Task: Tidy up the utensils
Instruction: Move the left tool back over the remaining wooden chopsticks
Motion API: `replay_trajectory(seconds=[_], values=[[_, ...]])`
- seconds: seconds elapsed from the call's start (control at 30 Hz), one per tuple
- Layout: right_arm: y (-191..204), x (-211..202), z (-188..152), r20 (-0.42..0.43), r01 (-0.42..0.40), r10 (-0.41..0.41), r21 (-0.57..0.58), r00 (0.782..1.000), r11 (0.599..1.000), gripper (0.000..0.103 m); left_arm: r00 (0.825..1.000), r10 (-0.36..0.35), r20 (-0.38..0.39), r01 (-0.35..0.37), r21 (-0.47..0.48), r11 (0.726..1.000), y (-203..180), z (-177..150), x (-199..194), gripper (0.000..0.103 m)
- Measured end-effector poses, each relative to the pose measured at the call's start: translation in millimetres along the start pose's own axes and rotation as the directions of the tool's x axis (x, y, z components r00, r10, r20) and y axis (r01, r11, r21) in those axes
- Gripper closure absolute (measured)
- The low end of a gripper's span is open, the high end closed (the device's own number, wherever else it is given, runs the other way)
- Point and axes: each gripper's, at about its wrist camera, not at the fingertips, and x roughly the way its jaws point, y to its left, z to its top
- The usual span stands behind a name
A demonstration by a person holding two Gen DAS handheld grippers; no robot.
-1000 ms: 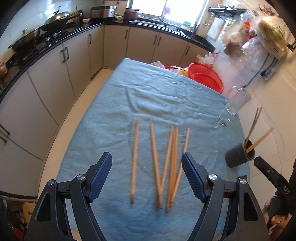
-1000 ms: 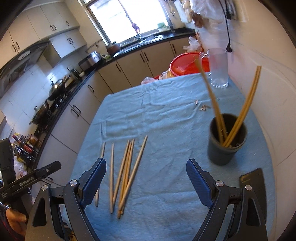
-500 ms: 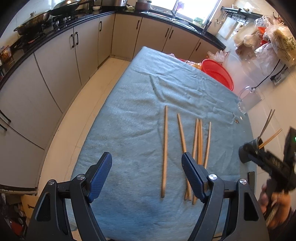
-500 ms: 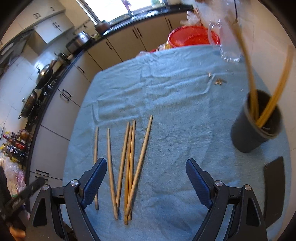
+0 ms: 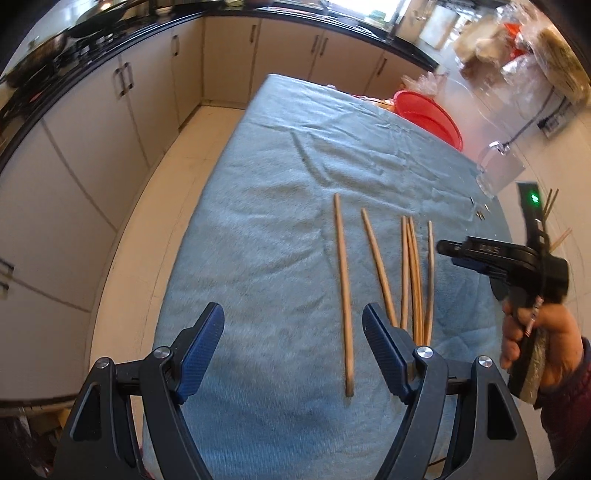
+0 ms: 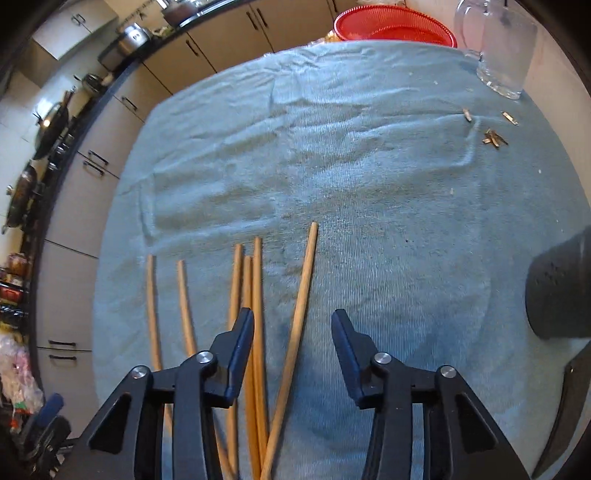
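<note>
- Kitchen cupboards (image 5: pixel 155 92) with a black top run along the back and the left side of the room.
- Blue cloth (image 5: pixel 266 236) covers the table.
- Six wooden chopsticks (image 6: pixel 258 295) lie flat on the cloth, near the front edge, pointing away from the cameras.
- One chopstick (image 5: pixel 343 291) lies alone on the left. Another slants beside it, and the other four lie close together on the right.
- Dark gray cup (image 6: pixel 561 291) stands on the cloth to the right, well apart from the flat chopsticks. Its top is cut off in the right wrist view, so the inside does not show.
- In the left wrist view, a few stick tips (image 5: pixel 550 201) poke up behind the right tool, where the cup would be.
- Red basket (image 6: pixel 395 27) sits at the far end of the table. What is in it cannot be seen.
- Clear glass jug (image 6: pixel 502 48) stands next to the red basket. It looks empty.
- Small bits of wood (image 6: pixel 493 138) lie on the cloth near the jug.
- Left gripper (image 5: pixel 291 350) hangs above the near edge of the cloth, spread wide, with nothing in it.
- Right gripper (image 6: pixel 291 354) is low over the near ends of the chopsticks. Its fingers are part way apart, with one chopstick (image 6: pixel 295 332) running between them, but they do not touch it.
</note>
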Motion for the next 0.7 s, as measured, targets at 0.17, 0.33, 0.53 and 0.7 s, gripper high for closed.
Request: replay_trajectory(seconds=[0.17, 0.33, 0.53, 0.7], values=[[0.7, 19.1, 9.4, -0.036, 0.04, -0.04, -0.006, 0.999, 0.999, 0.074, 0.998, -0.035, -0.045, 0.038, 0.046, 0.998, -14.2, 16.9, 23.8, 0.049], [6.1, 26.6, 10.4, -0.043, 0.056, -0.058, -0.045, 0.997, 0.997, 0.084, 0.995, -0.061, -0.082, 0.067, 0.072, 0.995, -28.4, 33.8, 50.3, 0.054], [-0.8, 26.7, 11.7, -0.055, 0.077, -0.081, -0.084, 0.995, 0.993, 0.095, 0.986, -0.071, -0.148, 0.082, 0.074, 0.994, -41.3, 50.1, 88.6, 0.062], [-18.7, 20.9, 7.8, -0.058, 0.06, -0.063, -0.063, 0.996, 0.996, 0.095, 0.98, -0.048, -0.195, 0.065, 0.082, 0.995, -53.1, 60.2, 121.0, 0.066]])
